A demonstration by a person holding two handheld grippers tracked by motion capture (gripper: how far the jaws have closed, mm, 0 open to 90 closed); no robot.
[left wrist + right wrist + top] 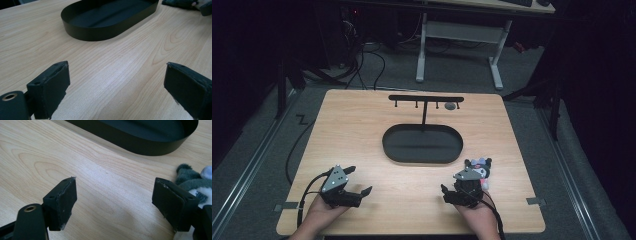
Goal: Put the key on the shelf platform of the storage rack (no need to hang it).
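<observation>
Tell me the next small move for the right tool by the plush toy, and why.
Probably swing the right tool toward the plush toy until it sits between the jaws, then close. The jaws stand wide open over bare table, and the toy lies just outside one jaw, beside the black oval tray. The left tool is open too, far from the toy.

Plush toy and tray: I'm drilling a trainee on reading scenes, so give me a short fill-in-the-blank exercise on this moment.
1. The plush toy lies beside the ____ gripper.
2. The jaws of the left gripper stand ____, with nothing between them.
3. The oval black tray holds ____.
4. The stand with hooks rises at the tray's ____ side, away from the person.

Missing words: right; open; nothing; far
</observation>
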